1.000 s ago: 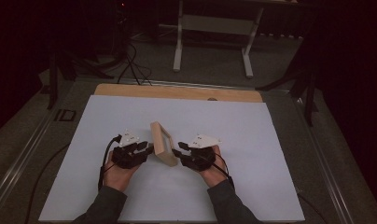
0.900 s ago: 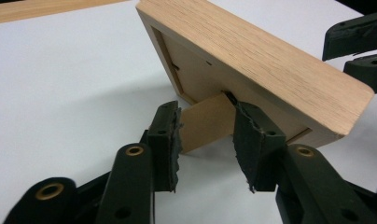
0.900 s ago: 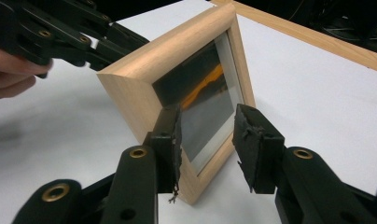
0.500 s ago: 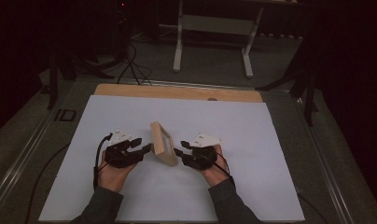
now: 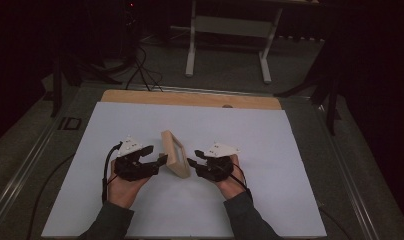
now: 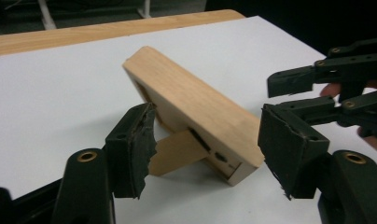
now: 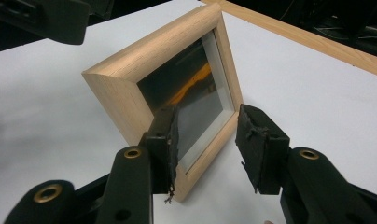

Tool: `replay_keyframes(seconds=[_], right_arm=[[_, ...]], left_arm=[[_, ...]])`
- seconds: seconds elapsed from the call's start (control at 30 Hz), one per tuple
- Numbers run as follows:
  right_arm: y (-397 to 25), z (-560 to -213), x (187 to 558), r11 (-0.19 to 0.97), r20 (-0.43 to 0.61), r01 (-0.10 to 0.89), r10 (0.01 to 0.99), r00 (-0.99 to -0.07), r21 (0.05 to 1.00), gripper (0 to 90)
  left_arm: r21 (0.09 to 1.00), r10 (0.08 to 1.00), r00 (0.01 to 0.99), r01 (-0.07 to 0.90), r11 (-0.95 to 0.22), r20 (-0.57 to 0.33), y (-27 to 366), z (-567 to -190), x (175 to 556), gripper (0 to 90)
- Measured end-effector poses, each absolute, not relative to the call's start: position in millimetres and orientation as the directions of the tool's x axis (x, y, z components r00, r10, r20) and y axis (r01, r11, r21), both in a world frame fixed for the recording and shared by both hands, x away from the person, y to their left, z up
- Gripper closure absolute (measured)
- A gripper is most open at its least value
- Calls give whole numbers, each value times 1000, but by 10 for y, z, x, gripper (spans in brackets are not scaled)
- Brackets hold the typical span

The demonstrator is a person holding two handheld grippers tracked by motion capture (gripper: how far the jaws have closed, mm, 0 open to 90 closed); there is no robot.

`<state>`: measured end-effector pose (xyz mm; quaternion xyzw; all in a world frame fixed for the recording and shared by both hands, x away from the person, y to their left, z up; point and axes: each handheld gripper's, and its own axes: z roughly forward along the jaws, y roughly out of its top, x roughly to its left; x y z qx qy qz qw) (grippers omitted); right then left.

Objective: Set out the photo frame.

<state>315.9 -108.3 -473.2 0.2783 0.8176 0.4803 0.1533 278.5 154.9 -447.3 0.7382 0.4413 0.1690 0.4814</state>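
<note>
Left tongs [image 5: 157,161]: released, jaws apart, and had drawn back a little from the frame's back since 1 s earlier.
Right tongs [image 5: 194,164]: released too, jaws apart just before the glass front.
Picture frame [image 5: 175,153]: stood on the tabletop [image 5: 290,150] between the 2 tongs, propped on its easel leg [image 6: 175,151], unmoved.
Meaning: probably the frame was already set standing and let go.

Wooden picture frame [image 5: 175,153] stands propped, tilted, on table
</note>
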Motion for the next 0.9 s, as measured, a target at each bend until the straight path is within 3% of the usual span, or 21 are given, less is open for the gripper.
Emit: replay_keyframes(seconds=[0.3,0.9], right_arm=[[-1106,-4722,3168,378,15,307,609,-793,873,578],[-1134,-4711,3178,368,22,311,615,-788,876,572]], left_arm=[[857,810,552,498,-129,-199,1423,-4504,2793,294],[834,836,523,526,-164,-165,1186,-4632,2900,229]])
